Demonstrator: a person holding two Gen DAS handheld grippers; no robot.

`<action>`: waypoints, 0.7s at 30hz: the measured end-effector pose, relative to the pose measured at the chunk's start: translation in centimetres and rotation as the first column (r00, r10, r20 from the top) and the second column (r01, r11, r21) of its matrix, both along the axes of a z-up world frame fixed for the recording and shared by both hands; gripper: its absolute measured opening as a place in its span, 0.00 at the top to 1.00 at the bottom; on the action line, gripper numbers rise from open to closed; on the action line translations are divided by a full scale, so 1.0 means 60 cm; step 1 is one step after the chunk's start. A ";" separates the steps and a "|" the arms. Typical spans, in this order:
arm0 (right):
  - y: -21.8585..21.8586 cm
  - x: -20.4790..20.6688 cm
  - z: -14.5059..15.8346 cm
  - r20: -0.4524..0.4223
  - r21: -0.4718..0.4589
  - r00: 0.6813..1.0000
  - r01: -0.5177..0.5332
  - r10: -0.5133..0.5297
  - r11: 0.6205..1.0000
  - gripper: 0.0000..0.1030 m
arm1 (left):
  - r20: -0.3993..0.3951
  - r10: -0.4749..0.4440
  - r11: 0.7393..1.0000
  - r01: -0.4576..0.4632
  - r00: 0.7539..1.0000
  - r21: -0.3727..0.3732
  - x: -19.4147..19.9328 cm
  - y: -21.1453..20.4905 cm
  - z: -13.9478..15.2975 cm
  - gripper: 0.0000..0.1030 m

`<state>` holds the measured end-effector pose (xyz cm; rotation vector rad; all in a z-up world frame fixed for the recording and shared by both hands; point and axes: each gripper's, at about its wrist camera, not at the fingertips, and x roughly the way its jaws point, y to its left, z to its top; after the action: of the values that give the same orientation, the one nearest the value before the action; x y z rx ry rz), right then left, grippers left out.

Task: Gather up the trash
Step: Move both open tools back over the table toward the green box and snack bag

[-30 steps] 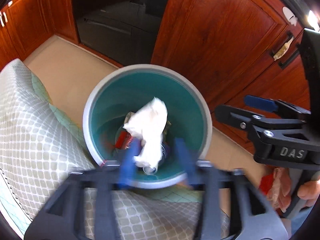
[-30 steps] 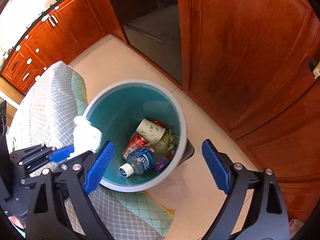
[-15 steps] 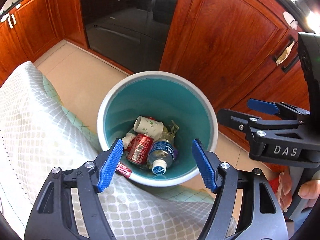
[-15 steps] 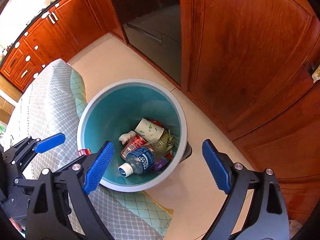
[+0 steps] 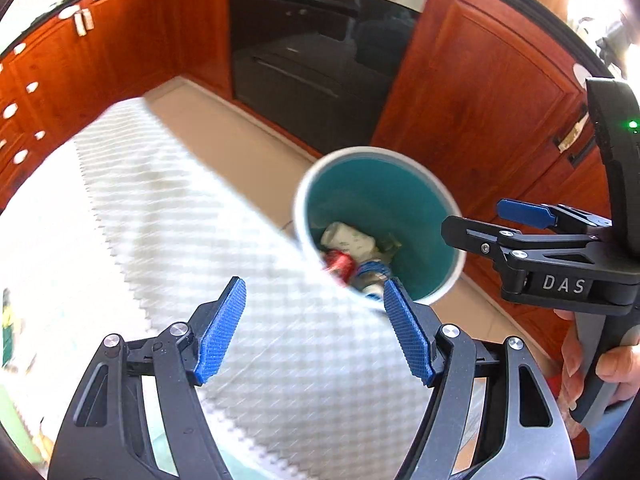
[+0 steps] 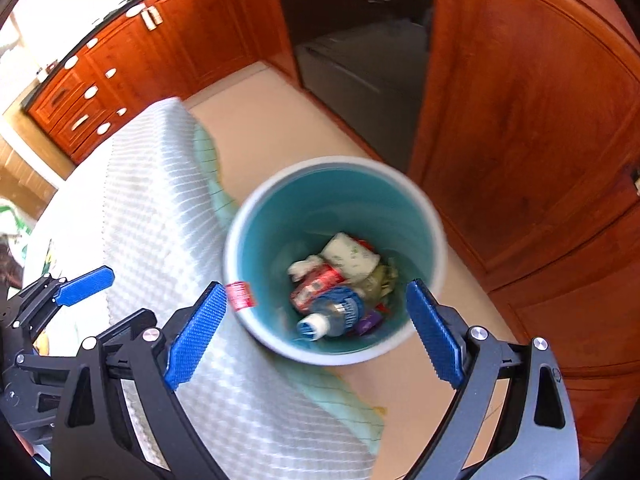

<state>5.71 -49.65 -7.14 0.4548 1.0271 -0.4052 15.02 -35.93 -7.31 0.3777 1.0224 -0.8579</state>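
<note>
Two grippers, both empty. Left gripper (image 5: 314, 328), bottom centre of its frame: fingers spread, only the quilted tablecloth (image 5: 168, 216) showing between them. Right gripper (image 6: 316, 332), bottom of its frame: fingers wide apart, framing the bin (image 6: 236, 240) without touching it.

Collected trash sits at the bottom of the teal-lined bin, centre frame: paper cup (image 6: 350, 254), red can (image 6: 316, 284), plastic bottle (image 6: 338, 314), white tissue (image 6: 304, 268).

One red wrapper (image 6: 240, 296) lies on the cloth beside the bin rim, lower centre-left; apparently not yet collected.

Handling estimate: wrapper is light, thin and limp, probably slick. It lies flat, so pinch a raised edge or fold. Expect it to slide on the cloth or flutter on release.
</note>
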 end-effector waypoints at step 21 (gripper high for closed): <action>0.411 0.106 0.074 0.007 -0.050 0.903 -0.429 0.430 0.902 0.15 | 0.111 0.357 0.934 -0.354 0.928 -0.044 -0.004 0.540 0.083 0.29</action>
<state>12.10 -24.96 -2.71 0.1777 1.0645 -0.0275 14.76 -3.53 -2.34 0.2100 0.9338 -0.5134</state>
